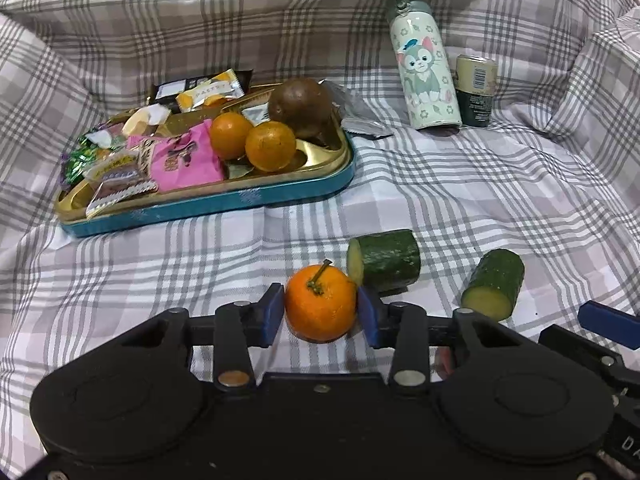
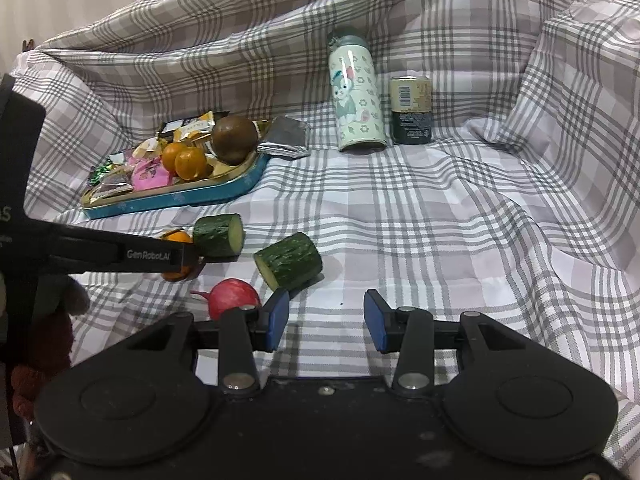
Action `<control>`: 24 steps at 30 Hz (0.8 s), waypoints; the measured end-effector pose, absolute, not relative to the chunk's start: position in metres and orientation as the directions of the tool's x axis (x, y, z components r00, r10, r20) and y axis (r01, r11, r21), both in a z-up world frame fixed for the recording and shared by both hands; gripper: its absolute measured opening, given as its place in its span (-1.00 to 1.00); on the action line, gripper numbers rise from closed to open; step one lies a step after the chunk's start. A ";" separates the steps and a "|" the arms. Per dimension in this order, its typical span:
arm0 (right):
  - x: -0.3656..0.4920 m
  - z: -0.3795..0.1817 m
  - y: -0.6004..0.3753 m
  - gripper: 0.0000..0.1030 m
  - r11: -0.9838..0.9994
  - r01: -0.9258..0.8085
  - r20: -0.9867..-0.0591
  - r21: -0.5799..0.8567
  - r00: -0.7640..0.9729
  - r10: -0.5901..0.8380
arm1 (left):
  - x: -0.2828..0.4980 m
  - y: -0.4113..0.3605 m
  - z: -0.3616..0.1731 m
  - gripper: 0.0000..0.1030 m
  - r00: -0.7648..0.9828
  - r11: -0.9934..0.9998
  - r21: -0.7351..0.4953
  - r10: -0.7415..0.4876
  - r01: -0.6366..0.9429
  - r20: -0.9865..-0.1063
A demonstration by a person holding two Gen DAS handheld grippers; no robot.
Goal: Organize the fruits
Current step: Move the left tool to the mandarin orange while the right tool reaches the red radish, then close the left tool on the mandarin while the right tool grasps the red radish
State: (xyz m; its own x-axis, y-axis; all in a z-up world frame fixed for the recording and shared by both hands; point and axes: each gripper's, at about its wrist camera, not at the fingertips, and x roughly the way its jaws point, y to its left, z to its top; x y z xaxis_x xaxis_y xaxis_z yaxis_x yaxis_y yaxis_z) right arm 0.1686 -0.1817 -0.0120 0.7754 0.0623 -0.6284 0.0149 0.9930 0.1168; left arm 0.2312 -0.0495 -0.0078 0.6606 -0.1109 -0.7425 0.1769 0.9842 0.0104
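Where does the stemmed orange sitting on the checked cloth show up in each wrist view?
Left wrist view: the stemmed orange sits low centre, between the blue pads of the left gripper, which touch its sides.
Right wrist view: the orange is at left of centre, mostly hidden behind the left gripper's black finger.
Shared landmark: the cucumber piece right beside it; the teal tin tray lies beyond.
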 end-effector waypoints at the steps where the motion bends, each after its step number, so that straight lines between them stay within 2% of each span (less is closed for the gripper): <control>1: 0.168 -0.012 -0.180 -0.14 0.993 0.006 -0.625 0.117 0.778 0.069 | 0.230 -0.047 -0.007 -0.06 0.659 0.985 0.006 -0.111 0.172 -0.744; 14: 0.159 -0.011 -0.154 -0.13 0.983 -0.162 -0.608 0.084 0.773 0.179 | 0.198 -0.022 -0.004 -0.07 0.651 0.988 0.009 -0.095 0.153 -0.753; 24: 0.175 -0.015 -0.137 -0.12 0.979 -0.203 -0.644 0.003 0.749 0.157 | 0.183 -0.012 0.003 -0.11 0.662 0.990 -0.011 -0.103 0.141 -0.742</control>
